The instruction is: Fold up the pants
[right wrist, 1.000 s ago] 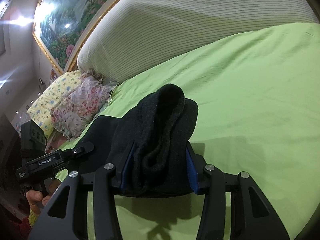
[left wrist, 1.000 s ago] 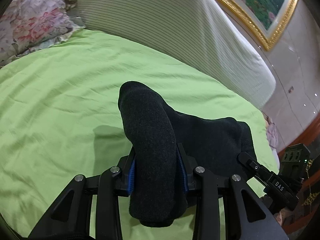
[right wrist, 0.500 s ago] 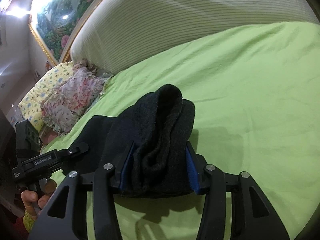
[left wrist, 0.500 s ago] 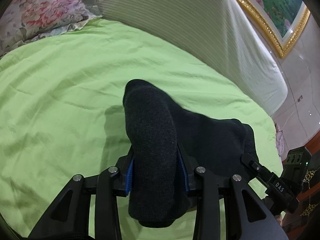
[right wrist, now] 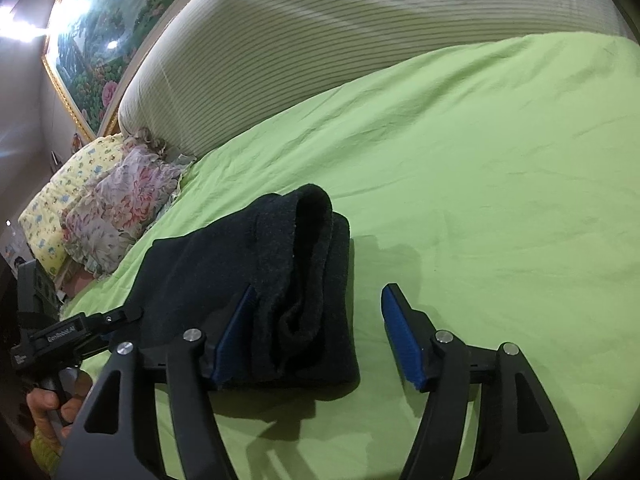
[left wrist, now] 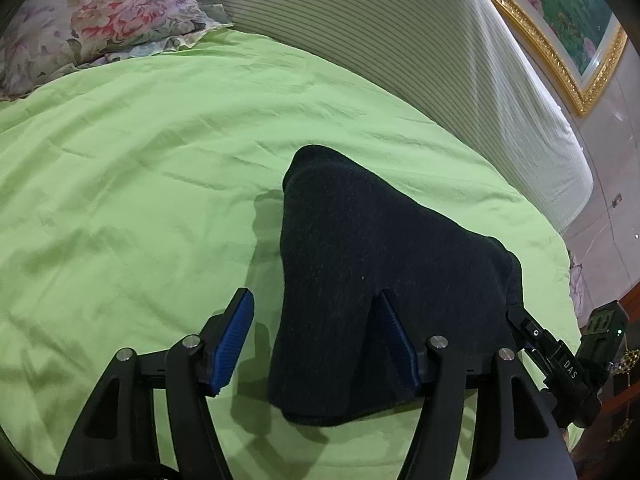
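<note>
The dark pants [left wrist: 368, 280] lie folded into a thick bundle on the green bedsheet [left wrist: 140, 168]. My left gripper [left wrist: 316, 340] is open, and the bundle's left end lies between its blue pads, draped over the right pad. In the right wrist view the pants [right wrist: 272, 280] show their folded layers. My right gripper [right wrist: 316, 328] is open with the bundle's right end lying against its left pad [right wrist: 232, 336]. The other gripper shows at the edge of each view.
A striped white headboard cushion [left wrist: 400, 40] runs along the far side of the bed. Floral pillows [left wrist: 100, 12] lie at the bed's left end, also seen in the right wrist view [right wrist: 112, 216]. A gold-framed painting [left wrist: 560, 12] hangs above.
Both grippers were shut on the ends of the pants and have opened. The bundle has dropped flat onto the sheet.
</note>
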The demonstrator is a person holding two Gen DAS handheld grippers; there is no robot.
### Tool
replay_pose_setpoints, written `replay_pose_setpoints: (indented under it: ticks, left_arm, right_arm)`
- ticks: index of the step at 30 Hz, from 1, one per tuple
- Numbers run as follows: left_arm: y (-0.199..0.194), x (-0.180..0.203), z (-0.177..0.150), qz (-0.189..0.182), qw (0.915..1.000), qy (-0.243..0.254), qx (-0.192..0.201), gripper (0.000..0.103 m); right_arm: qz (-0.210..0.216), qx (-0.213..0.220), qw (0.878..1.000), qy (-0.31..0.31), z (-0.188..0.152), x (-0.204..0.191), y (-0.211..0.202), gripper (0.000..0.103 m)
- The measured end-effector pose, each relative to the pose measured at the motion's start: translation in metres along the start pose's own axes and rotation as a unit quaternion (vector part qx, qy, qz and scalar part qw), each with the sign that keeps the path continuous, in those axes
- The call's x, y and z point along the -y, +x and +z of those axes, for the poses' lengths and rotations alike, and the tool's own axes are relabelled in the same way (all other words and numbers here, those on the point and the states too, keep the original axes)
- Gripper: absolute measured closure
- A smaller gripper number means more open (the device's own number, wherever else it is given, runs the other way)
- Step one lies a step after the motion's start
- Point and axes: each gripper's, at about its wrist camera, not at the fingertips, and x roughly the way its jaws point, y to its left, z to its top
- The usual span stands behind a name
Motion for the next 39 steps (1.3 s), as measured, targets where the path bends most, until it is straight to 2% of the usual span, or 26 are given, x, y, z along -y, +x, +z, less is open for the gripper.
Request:
replay_pose_setpoints:
  ticks: [6, 9, 12, 15, 19, 23, 28, 31, 36, 39]
  left_arm:
    - [-0.012, 0.003, -0.008, 0.011, 0.9999, 0.008, 0.005, 0.035]
    - [-0.021, 0.008, -0.014, 0.014, 0.9996, 0.020, 0.017, 0.030]
    - [-0.025, 0.011, -0.021, 0.016, 0.9994, 0.027, 0.018, 0.030]
    - [-0.029, 0.013, -0.028, 0.015, 0.9993, 0.031, 0.013, 0.030]
    - [-0.035, 0.016, -0.035, 0.022, 0.9988, 0.042, 0.015, 0.029]
    - [-0.041, 0.022, -0.045, 0.045, 0.9967, 0.062, 0.027, 0.023]
    - [-0.041, 0.032, -0.066, 0.075, 0.9916, 0.098, 0.038, 0.022]
    - [-0.041, 0.036, -0.078, 0.082, 0.9892, 0.108, 0.055, 0.019]
    - [-0.040, 0.045, -0.090, 0.070, 0.9900, 0.107, 0.061, 0.018]
    - [-0.042, 0.056, -0.097, 0.088, 0.9842, 0.134, 0.075, 0.017]
  right_arm:
    - [-0.029, 0.013, 0.999, -0.017, -0.004, -0.005, -0.005, 0.025]
    - [-0.027, 0.021, 0.999, -0.020, -0.007, -0.006, -0.010, 0.023]
    - [-0.026, 0.027, 0.999, -0.024, -0.009, -0.007, -0.014, 0.017]
    - [-0.021, 0.043, 0.998, -0.031, -0.014, -0.011, -0.024, 0.015]
    - [-0.020, 0.044, 0.998, -0.046, -0.020, -0.019, -0.030, 0.011]
    - [-0.024, 0.041, 0.995, -0.086, -0.030, -0.036, -0.033, 0.009]
    - [-0.034, 0.037, 0.988, -0.144, -0.044, -0.060, -0.037, 0.002]
    - [-0.040, 0.037, 0.986, -0.161, -0.049, -0.068, -0.039, 0.000]
    - [-0.044, 0.038, 0.985, -0.162, -0.054, -0.069, -0.043, 0.000]
    - [-0.044, 0.038, 0.985, -0.160, -0.055, -0.069, -0.044, 0.000]
